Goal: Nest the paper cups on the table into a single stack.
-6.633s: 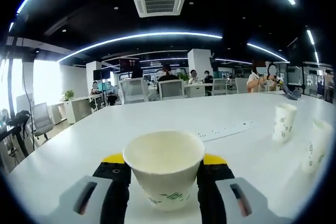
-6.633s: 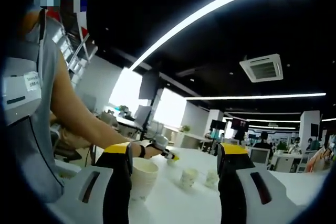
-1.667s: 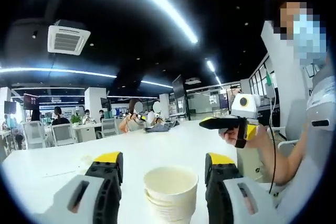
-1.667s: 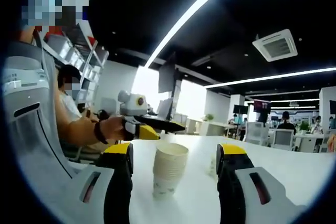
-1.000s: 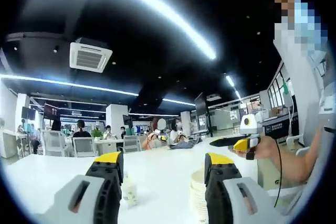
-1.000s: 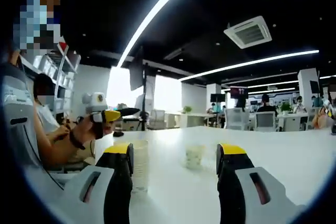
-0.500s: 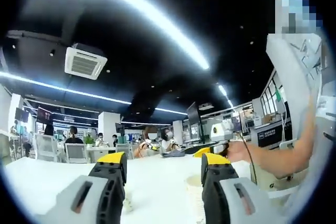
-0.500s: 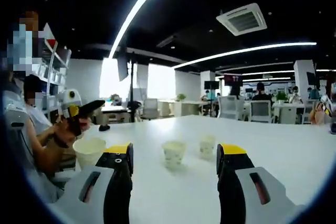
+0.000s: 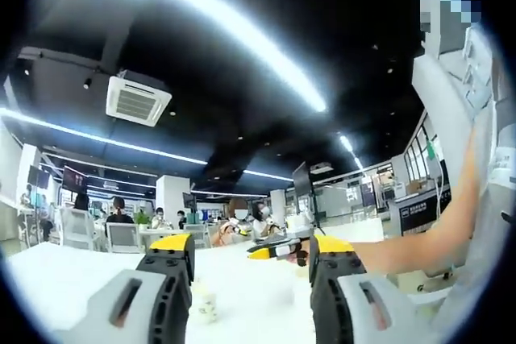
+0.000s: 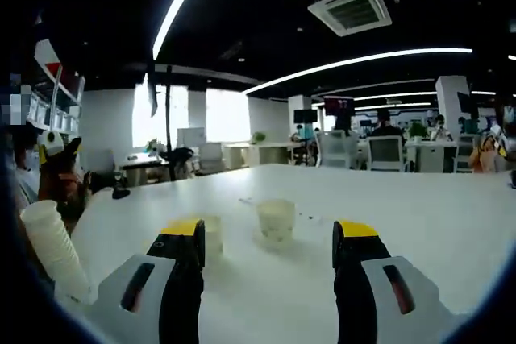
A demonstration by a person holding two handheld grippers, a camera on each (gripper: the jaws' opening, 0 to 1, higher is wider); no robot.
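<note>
While both gape wide | left tongs [image 9: 250,267] empty | right tongs [image 10: 268,243] frame loose cup [image 10: 276,220]

Open office, black ceiling [image 10: 266,6], light strips [image 10: 379,57], white desks [image 10: 427,152]

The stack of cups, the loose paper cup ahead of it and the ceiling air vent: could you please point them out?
stack of cups [image 10: 50,243]: right gripper view, side wall.
loose paper cup [image 10: 276,220]: right gripper view, front wall.
ceiling air vent [image 10: 350,10]: right gripper view, grille centre.
</note>
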